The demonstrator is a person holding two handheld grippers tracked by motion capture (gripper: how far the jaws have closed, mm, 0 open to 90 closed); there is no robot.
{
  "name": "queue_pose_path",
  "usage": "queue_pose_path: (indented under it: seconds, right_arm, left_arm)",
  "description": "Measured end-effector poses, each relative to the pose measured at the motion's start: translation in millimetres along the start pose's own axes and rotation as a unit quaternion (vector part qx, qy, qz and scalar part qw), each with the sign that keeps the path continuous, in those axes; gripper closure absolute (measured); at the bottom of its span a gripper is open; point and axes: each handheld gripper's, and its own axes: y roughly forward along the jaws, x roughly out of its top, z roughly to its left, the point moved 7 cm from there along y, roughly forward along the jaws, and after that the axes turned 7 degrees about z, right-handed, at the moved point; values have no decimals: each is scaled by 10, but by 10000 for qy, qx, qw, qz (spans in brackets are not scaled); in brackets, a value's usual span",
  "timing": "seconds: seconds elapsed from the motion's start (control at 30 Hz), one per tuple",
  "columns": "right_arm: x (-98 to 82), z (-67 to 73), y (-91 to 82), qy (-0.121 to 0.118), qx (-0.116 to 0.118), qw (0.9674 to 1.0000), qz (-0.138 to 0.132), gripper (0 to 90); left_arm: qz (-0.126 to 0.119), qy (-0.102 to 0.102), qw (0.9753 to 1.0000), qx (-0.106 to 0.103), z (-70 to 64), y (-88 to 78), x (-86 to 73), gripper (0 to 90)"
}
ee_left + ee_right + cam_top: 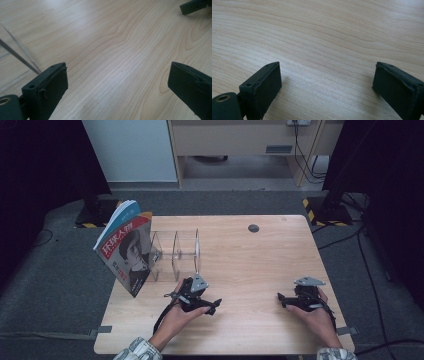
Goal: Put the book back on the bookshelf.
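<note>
A magazine (127,252) with a face on its cover leans tilted against the left end of a clear acrylic divider rack (176,251) on the wooden table (250,255). The rack's other slots hold nothing. My left gripper (209,301) rests on the table just in front of the rack's right end, open, with only bare wood between its jaws (117,82). An edge of the rack (17,56) shows at the left of the left gripper view. My right gripper (284,300) lies at the table's front right, open over bare wood (327,80).
A round cable hole (254,228) sits near the table's far edge. Black stand bases with striped tape (325,212) and cables lie on the carpet behind the table. The other gripper's jaw tip (193,6) shows at the top right of the left gripper view.
</note>
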Motion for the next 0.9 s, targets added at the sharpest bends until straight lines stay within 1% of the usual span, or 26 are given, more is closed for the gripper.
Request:
queue_pose_path:
  seconds: [0.13,0.17,0.3,0.37,0.43,0.5,0.53,0.67,0.8,0.83,0.87,0.9]
  right_arm:
    - [1,0,1,3,-7,10000,-8,84]
    - [1,1,1,2,-2,10000,-4,84]
    - [0,0,1,0,-10,10000,-3,84]
    - [0,1,0,10,-9,10000,0,84]
    - [0,0,1,1,-10,10000,-3,84]
    - [0,0,0,8,-9,10000,0,84]
    - [-1,1,0,9,-9,10000,1,84]
    - [-1,0,0,7,-11,10000,1,84]
    - [-1,1,0,10,-9,10000,1,84]
    - [-1,0,0,7,-11,10000,-1,84]
    - [-1,0,0,7,-11,10000,-1,84]
    - [-1,2,0,17,-9,10000,1,83]
  left_arm:
    - [98,62,9999,-39,-45,58,-19,24]
    - [170,79,9998,-33,-74,98,-27,27]
    - [226,113,9997,-49,-121,153,-23,33]
    - [261,123,9995,-106,-169,199,-15,33]
    - [281,120,9995,-126,-184,214,-15,33]
    - [347,150,9992,-161,-210,249,-25,33]
    - [442,158,9987,-180,-236,291,-42,34]
    - [493,171,9985,-133,-260,353,-39,35]
    - [514,150,9984,-166,-296,446,2,37]
    - [576,167,9981,-170,-307,490,8,36]
    - [576,167,9981,-170,-307,490,8,36]
    - [613,172,9978,-179,-311,528,10,36]
